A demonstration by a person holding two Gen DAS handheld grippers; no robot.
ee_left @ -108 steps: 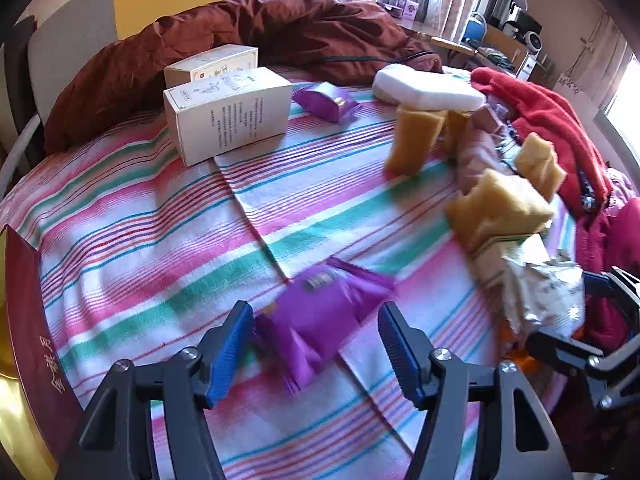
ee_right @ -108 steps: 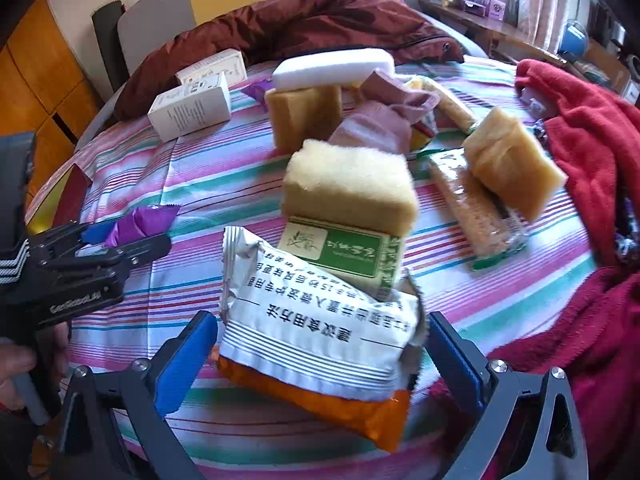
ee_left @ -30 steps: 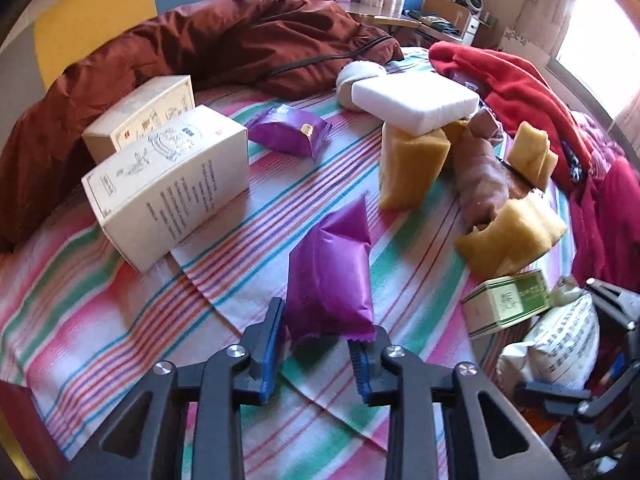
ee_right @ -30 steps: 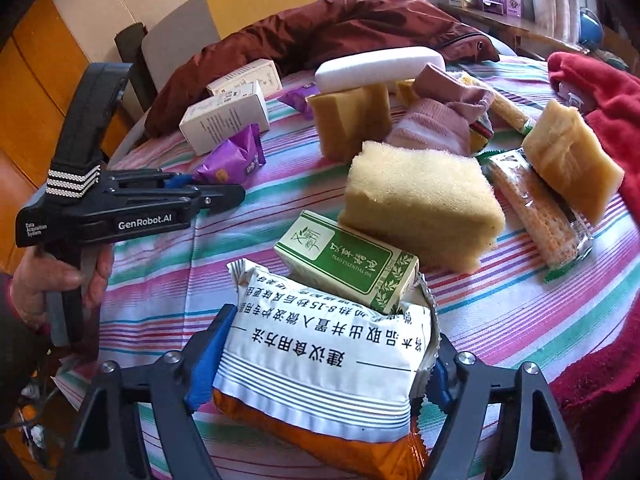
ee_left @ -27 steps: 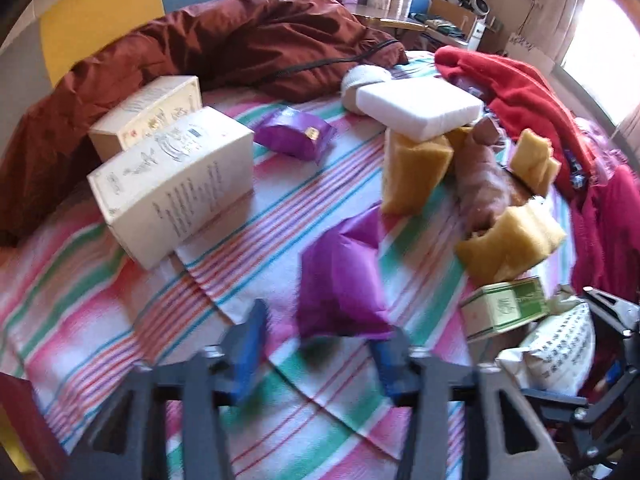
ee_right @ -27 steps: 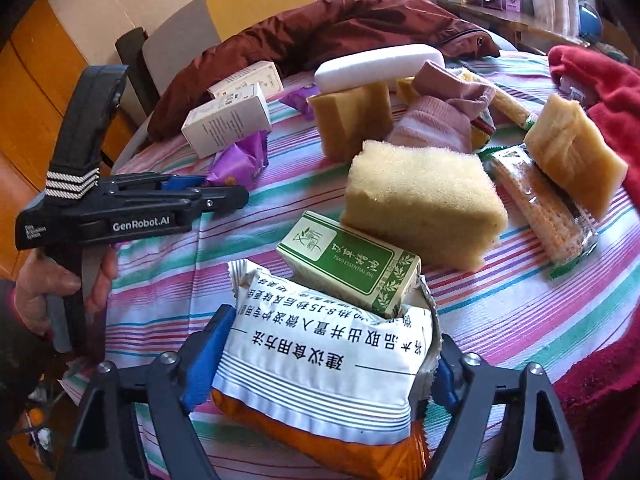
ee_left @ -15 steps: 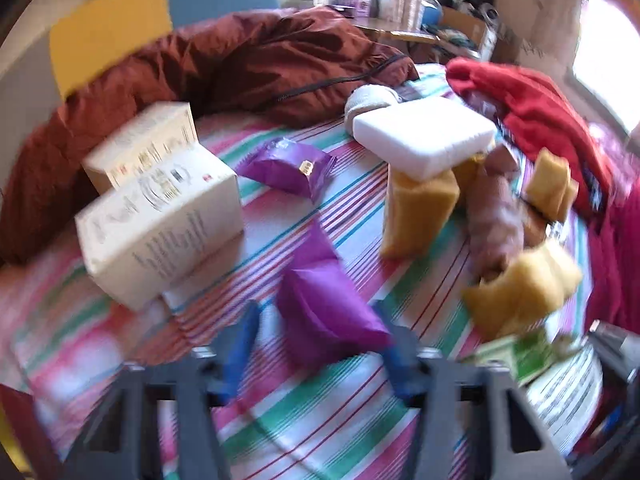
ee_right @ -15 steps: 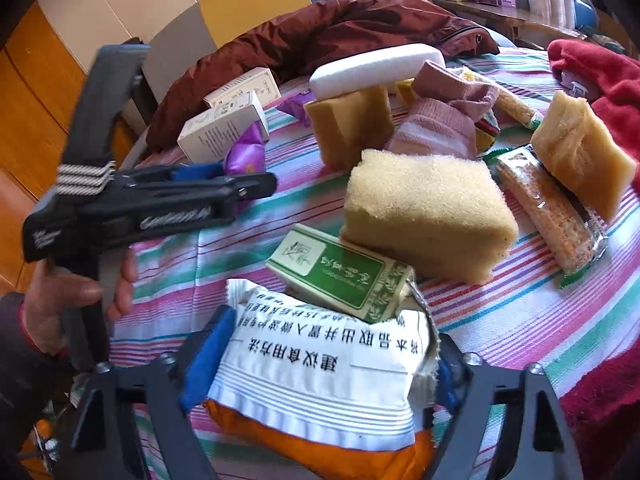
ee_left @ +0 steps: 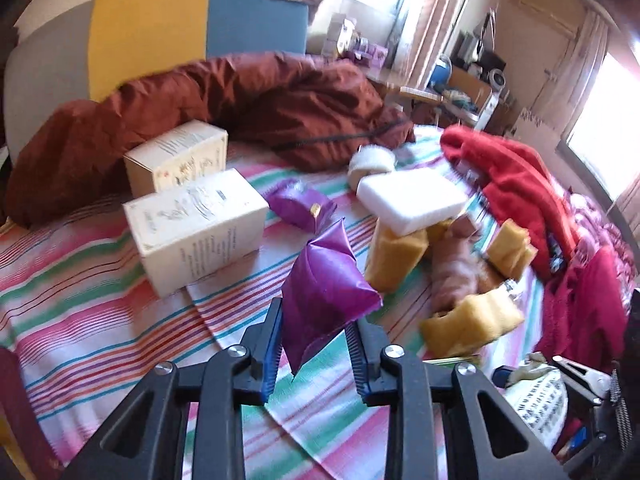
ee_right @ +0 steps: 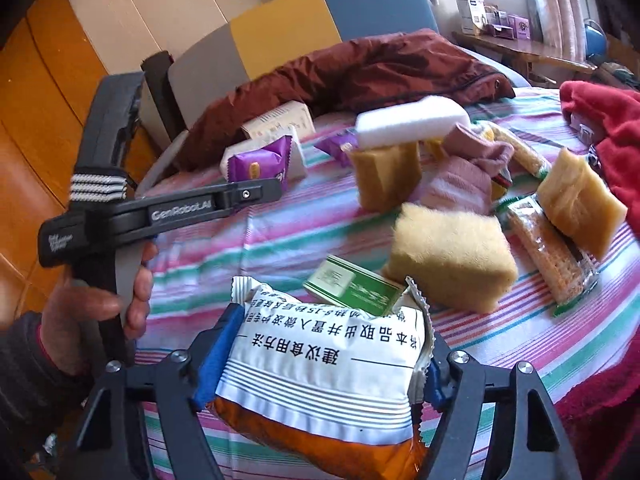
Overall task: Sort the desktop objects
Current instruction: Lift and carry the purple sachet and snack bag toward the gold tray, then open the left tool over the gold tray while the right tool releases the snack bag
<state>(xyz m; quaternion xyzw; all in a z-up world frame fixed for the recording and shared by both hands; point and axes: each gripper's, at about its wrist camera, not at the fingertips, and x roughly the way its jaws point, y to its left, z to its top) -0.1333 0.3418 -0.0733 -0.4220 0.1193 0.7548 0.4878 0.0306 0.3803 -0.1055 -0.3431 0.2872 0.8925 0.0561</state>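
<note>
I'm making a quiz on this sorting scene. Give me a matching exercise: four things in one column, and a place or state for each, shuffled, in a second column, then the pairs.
Things
1. purple packet
2. white sponge
3. white-and-orange bag
4. green box

Places or states
A. lying on the striped cloth beside a yellow sponge
B. held in the left gripper
C. resting atop an upright yellow sponge
D. held in the right gripper

Pairs: 1-B, 2-C, 3-D, 4-A
</note>
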